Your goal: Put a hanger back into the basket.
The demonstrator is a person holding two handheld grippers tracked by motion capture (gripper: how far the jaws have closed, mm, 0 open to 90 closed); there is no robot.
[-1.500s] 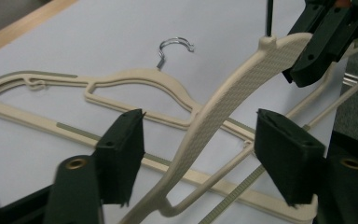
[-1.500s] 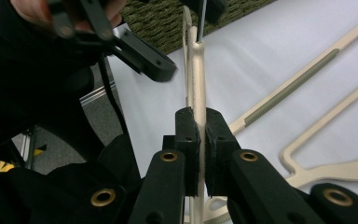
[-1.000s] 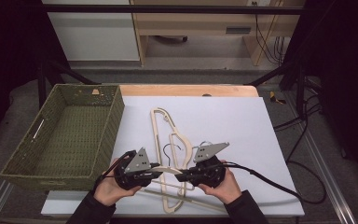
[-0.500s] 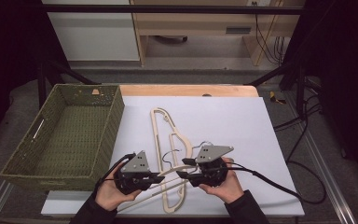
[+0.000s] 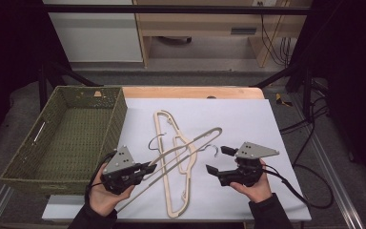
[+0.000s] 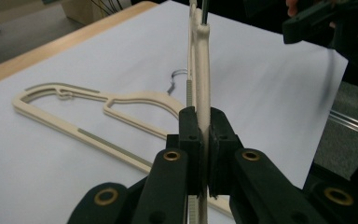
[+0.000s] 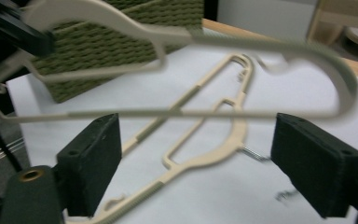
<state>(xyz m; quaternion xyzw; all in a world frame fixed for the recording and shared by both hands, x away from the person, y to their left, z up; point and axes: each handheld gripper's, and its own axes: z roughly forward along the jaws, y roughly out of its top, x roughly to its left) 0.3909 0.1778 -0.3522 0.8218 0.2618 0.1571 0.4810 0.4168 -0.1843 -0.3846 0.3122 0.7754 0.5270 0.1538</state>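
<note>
Two cream plastic clothes hangers w/ metal hooks in play here. Left claw (image 5: 148,168) clamped tight on one cream plastic hanger (image 5: 190,145), gripping near one end of its bar, pads squeezed right against the plastic in the left gripper view (image 6: 200,140). Hanger lifted clear of the tabletop, slanting up and to the right across the high view, its far curved end near the right claw. Right claw (image 5: 220,160) standing wide, jaws just been opening, nothing pinched btw them; in the right gripper view the raised hanger (image 7: 177,37) passes in front of and above the open pads, not touched. Second cream plastic hanger (image 5: 171,143) lying flat on the white sheet covering the tabletop (image 5: 238,114), running lengthwise away from the person, partly under the lifted one; also seen flat in the left gripper view (image 6: 98,105). Green woven rectangular basket (image 5: 28,164) sitting at the left edge of the tabletop, just beside the sheet, well apart from both hangers. Wooden tabletop edge showing at the far side.
</note>
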